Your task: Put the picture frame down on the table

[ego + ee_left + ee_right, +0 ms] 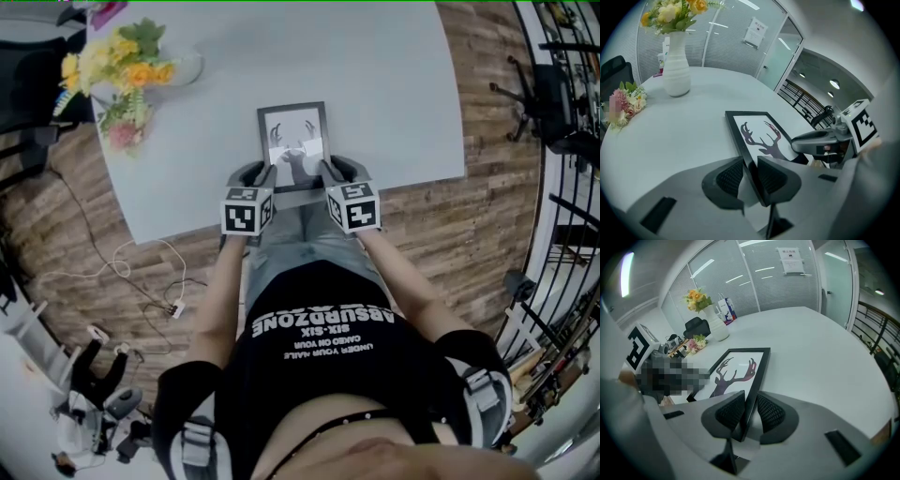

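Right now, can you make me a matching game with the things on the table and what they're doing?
1 picture frame
2 vase
3 pink flowers
4 left gripper

A standing upright, holding yellow flowers
B shut on the frame's edge
C gripped on both sides
D lying on the table

Pairs: 1-C, 2-A, 3-D, 4-B
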A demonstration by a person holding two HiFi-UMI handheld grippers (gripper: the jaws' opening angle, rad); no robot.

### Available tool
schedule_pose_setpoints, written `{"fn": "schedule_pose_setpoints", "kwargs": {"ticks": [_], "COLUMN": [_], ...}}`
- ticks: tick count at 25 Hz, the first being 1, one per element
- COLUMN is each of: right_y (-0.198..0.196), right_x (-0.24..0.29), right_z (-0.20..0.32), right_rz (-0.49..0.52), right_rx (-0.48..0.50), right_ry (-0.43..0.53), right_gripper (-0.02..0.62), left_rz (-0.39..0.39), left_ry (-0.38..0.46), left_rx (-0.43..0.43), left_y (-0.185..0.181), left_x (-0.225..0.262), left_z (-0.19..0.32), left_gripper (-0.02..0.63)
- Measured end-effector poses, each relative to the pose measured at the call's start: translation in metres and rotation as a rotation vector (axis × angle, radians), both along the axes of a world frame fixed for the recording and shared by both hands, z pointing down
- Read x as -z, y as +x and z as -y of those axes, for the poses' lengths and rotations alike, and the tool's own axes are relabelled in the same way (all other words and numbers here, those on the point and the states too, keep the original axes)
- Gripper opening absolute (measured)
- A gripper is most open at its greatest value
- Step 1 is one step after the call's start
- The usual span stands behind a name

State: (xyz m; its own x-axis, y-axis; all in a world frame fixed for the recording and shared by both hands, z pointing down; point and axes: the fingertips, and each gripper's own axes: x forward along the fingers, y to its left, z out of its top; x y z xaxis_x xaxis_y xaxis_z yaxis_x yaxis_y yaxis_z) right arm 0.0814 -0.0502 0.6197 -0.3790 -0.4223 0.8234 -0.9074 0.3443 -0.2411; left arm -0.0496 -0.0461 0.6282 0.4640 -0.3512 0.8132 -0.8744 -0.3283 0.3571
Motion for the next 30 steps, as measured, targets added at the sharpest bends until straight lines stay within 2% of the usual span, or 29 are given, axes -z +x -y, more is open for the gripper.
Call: {"fn": "schedule_pose_setpoints", "kwargs": {"ticks": [9,15,19,23,30], "right_y": [-0.002,-0.001,0.0,-0.001,-0.003], "right_x": [-0.012,-0.019,-0.017,-0.023,-0.024], "right_z": [-0.001,-0.003,-0.003,-0.004,-0.006], "right_rz": [-0.009,-0.025,-0.015,0.017,0.026], "right_rx": [0.013,0.027,0.025,0.024,0.062], "right_ry": [-0.008,-0.01,0.014,0.013,-0.022], "right_gripper": [0.095,0.097,0.101,0.103,0.106], "left_rz": [0.016,0.06,0.047,0.016,0.019], "left_ry": [-0.015,-0.006,0.005,-0.043,-0.059], "left_rx": [-0.008,-0.046,-0.035,-0.004,-0.048], "left_y": [-0.001,0.001,0.003,0.001,0.0], "left_x": [-0.012,-0.019,-0.02,-0.025,-0.029], "left_z": [-0.003,-0.007,-0.007,-0.006,-0.009], "left_gripper": [0.107,0.107,0.109,0.108,0.107]}}
